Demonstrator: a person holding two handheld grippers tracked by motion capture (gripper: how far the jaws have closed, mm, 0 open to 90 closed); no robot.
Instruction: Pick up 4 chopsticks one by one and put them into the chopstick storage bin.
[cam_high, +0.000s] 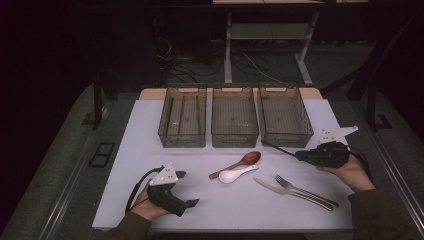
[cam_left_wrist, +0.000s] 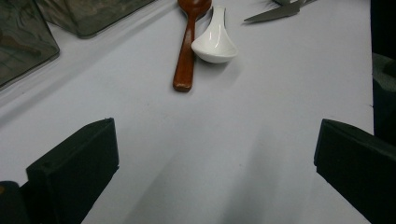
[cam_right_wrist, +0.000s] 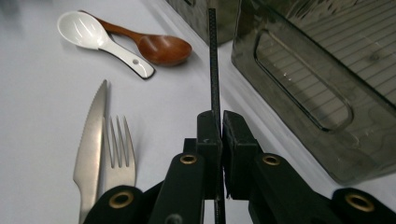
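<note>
The right hand (cam_high: 350, 172) reaches in low and near level, its right tool (cam_high: 299, 155) clenched on a thin black chopstick (cam_high: 277, 148) that juts ahead of the jaws toward the rightmost bin (cam_high: 285, 116). The right gripper view shows the pads pinching the stick, with the knife (cam_right_wrist: 91, 140) and fork (cam_right_wrist: 119, 156) beside that tool. The left hand (cam_high: 150, 205) rests on the counter (cam_high: 225, 205), its left tool (cam_high: 187, 189) released; its view shows wide jaws over bare counter, wooden spoon (cam_left_wrist: 186, 46) and white spoon (cam_left_wrist: 215, 39) ahead.

High cam looks down over table; gripper cams sit low, close; all share wooden spoon (cam_high: 243, 162)
</note>
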